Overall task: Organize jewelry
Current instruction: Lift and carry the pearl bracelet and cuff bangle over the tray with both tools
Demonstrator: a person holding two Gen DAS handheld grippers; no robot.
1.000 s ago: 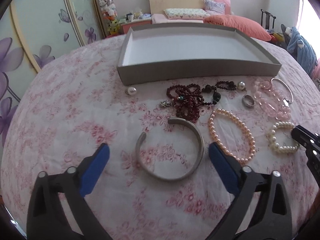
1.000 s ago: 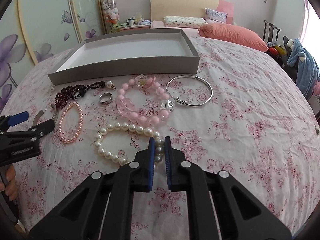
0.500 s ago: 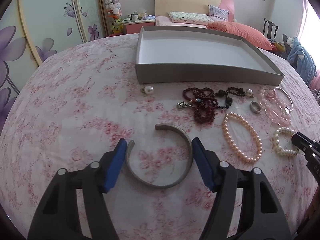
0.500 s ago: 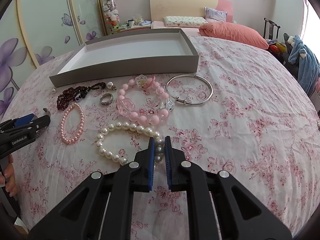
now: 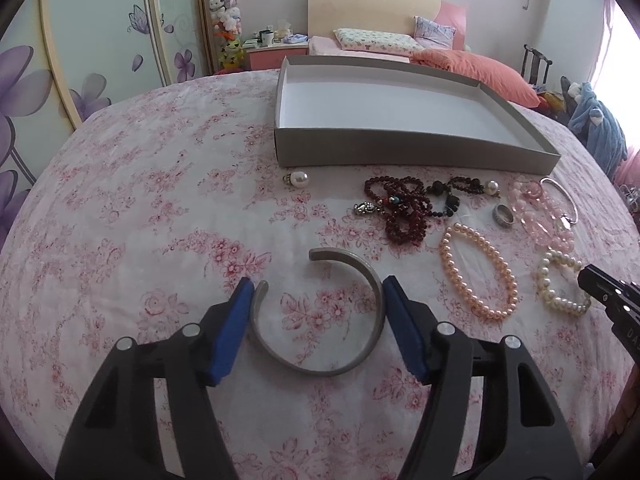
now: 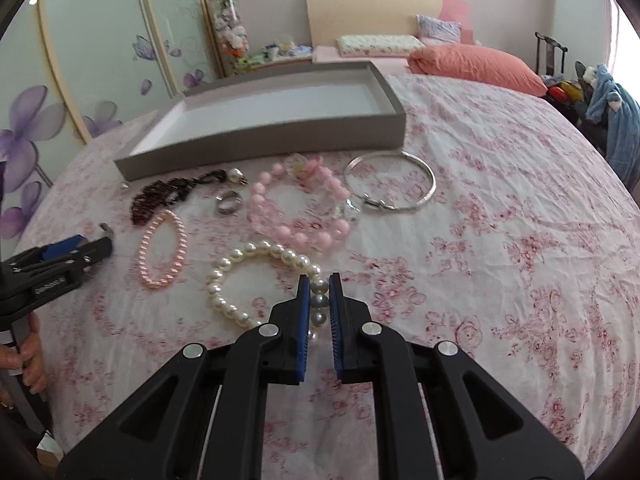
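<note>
A grey metal cuff bangle point(image 5: 320, 312) lies on the floral bedspread between the blue pads of my left gripper point(image 5: 318, 300). The pads touch or nearly touch its two sides. My right gripper point(image 6: 319, 286) is shut on the white pearl bracelet point(image 6: 256, 276), which still rests on the bedspread. The bracelet also shows in the left wrist view point(image 5: 560, 284). The empty grey tray point(image 5: 400, 142) stands beyond the jewelry.
Between the grippers and the tray lie a pink pearl bracelet point(image 5: 476, 270), dark red beads point(image 5: 404, 208), a ring point(image 5: 503, 215), a pink bead bracelet point(image 6: 296, 208), a thin silver bangle point(image 6: 390, 182) and a loose pearl point(image 5: 298, 179).
My left gripper has moved in around the cuff bangle and narrowed until its pads reach the bangle's sides. The right gripper has stayed shut on the white pearl bracelet.
</note>
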